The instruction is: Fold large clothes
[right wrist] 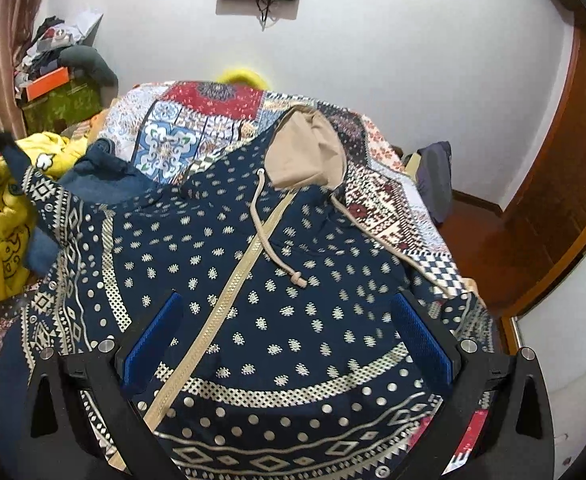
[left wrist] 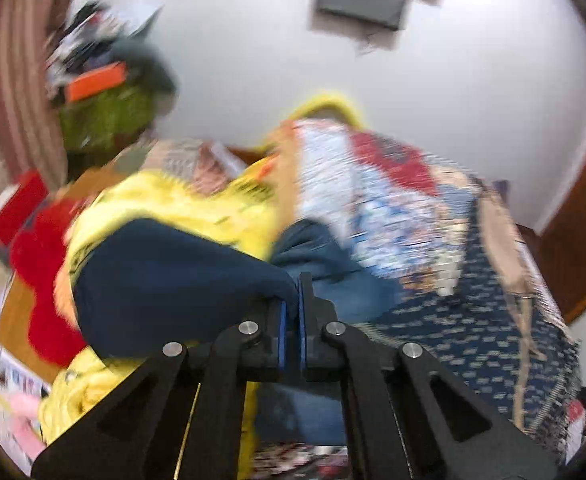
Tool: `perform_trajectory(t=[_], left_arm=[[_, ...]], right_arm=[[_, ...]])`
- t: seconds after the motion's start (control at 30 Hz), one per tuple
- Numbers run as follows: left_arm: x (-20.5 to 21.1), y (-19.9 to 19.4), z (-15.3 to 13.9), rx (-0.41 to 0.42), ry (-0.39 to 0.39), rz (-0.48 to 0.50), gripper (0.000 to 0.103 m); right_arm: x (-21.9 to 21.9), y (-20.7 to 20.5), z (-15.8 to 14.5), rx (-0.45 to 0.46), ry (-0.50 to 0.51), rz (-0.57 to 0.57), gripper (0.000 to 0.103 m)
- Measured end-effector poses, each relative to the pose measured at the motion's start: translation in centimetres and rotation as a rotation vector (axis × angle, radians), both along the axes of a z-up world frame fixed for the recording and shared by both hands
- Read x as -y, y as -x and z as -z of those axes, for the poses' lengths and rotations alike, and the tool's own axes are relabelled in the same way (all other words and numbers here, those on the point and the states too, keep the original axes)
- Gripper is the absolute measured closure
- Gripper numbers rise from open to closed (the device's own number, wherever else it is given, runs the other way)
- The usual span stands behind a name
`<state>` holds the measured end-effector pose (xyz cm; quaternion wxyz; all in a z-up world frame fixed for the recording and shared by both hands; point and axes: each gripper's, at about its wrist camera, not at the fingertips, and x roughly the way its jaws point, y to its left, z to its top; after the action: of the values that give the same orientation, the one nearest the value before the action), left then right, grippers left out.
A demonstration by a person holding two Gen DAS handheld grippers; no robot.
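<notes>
Left wrist view, badly blurred: the left claw has its blue pads pressed together on a fold of plain navy cloth, which looks like the sleeve end of the navy hooded jacket printed with cream dots and bands. The right wrist view shows that jacket spread face up on the patchwork bedspread, directly ahead of and beneath the right claw, whose fingers stand wide apart over the lower front with nothing between them. The beige-lined hood lies beyond that claw; the beige zip runs diagonally between its fingers. A crumpled yellow garment sits to its left.

The step appears to be the first fold, the sleeve being lifted inward. Next, that sleeve likely needs carrying across the chest and laying flat, while the right claw pins or takes the opposite side.
</notes>
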<state>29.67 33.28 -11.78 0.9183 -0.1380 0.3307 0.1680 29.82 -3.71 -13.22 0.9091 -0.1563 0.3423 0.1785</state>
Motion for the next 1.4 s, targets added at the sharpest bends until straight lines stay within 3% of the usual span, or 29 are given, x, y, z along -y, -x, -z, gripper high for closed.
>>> perform_trajectory(t=[0.13, 0.27, 0.37, 0.47, 0.67, 0.83, 0.93, 1.0, 1.17, 1.27, 1.4], left_arm=[[6.0, -2.3, -1.9, 0.021, -0.016, 0.148, 0.100], [13.4, -5.5, -1.4, 0.007, -0.006, 0.319, 0.100], [19.5, -7.2, 0.8, -0.037, -0.005, 0.448, 0.100], [24.7, -8.7, 4.2, -0.131, 0.016, 0.541, 0.100], [30.6, -8.5, 10.0, -0.287, 0.008, 0.607, 0.100], [30.0, -6.8, 11.8, -0.350, 0.058, 0.591, 0.094], [28.2, -5.5, 11.5, -0.356, 0.155, 0.593, 0.080], [26.7, -4.5, 10.5, -0.325, 0.173, 0.572, 0.065], [21.5, -3.0, 7.8, -0.230, 0.196, 0.464, 0.044], [17.4, -3.3, 7.9, -0.217, 0.257, 0.389, 0.043], [12.3, -4.3, 10.0, -0.234, 0.390, 0.316, 0.043]], right_arm=[[1.4, 0.6, -1.2, 0.019, -0.022, 0.008, 0.000], [2.8, 1.3, -2.2, 0.042, -0.023, 0.010, 0.000], [4.0, 1.9, -3.0, 0.075, -0.009, 0.011, 0.000], [5.3, 2.3, -3.4, 0.087, -0.016, 0.017, 0.000], [7.5, 2.2, -2.8, 0.059, -0.021, 0.040, 0.000], [8.4, 2.2, -1.8, 0.035, -0.001, 0.050, 0.000], [8.8, 2.5, -1.5, 0.033, 0.004, 0.051, 0.000], [8.7, 2.4, -1.3, 0.027, 0.004, 0.051, 0.000], [8.1, 1.9, -0.7, 0.007, -0.006, 0.048, 0.000], [7.7, 1.5, -0.2, -0.004, -0.010, 0.047, 0.000], [7.4, 1.3, 0.6, -0.015, -0.006, 0.047, 0.000]])
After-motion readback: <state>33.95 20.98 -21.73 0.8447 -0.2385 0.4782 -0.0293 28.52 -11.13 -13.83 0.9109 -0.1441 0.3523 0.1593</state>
